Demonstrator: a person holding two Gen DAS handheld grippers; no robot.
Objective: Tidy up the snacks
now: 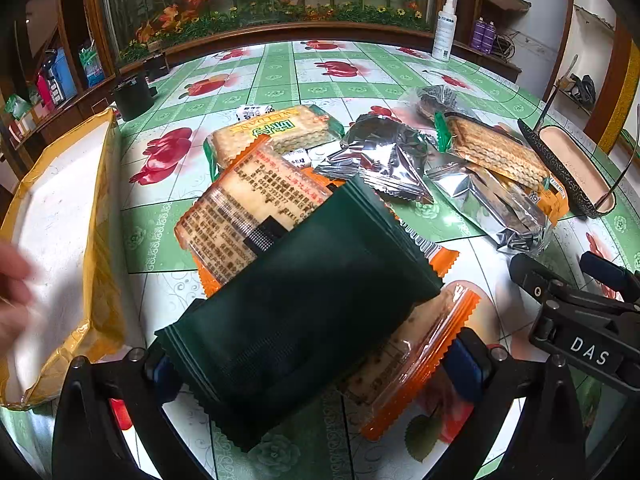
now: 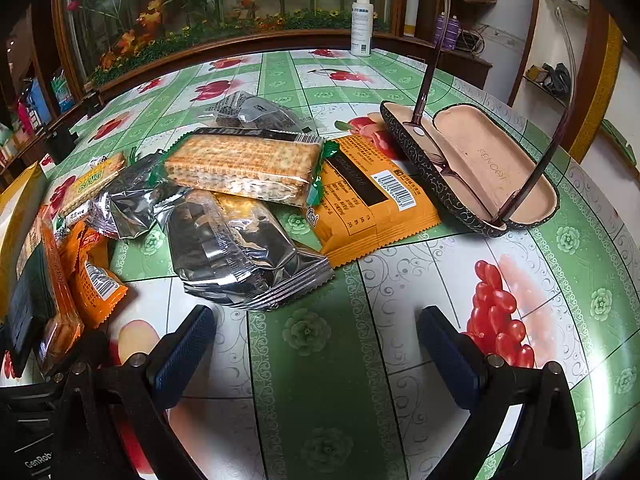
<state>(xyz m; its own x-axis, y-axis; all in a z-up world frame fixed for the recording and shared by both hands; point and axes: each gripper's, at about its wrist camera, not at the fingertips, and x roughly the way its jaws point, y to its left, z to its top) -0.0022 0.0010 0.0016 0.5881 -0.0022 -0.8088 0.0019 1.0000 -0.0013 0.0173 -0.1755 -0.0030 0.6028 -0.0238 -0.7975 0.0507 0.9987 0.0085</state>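
My left hand-held gripper [image 1: 316,364] is clamped on a dark green snack packet [image 1: 296,308], one blue pad against each side of it, the packet lifted slantwise above the worktop [image 1: 280,76] with its flowered green cloth. Under it lies an orange-edged cracker pack [image 1: 248,208] with printed text facing up, and a second orange-edged pack [image 1: 416,356] sticks out low on the right. Beyond those sits a green-labelled cracker pack [image 1: 276,128], then a silver foil packet [image 1: 380,156]. To my left an open yellow box [image 1: 60,248] with a white inside rests on the worktop, and a blurred bit of a hand shows at that edge. My right hand-held gripper [image 2: 316,348] is spread wide with nothing between its pads, hovering over bare cloth just short of the pile. Ahead of it lies a long foil packet [image 2: 244,256], touching an orange packet [image 2: 368,200] with a barcode, and a clear-wrapped cracker pack [image 2: 244,168] rests across both. Just right of the orange packet is an open glasses case [image 2: 480,168] with glasses in it, arms up. A white spray bottle [image 2: 362,24] stands at the far edge
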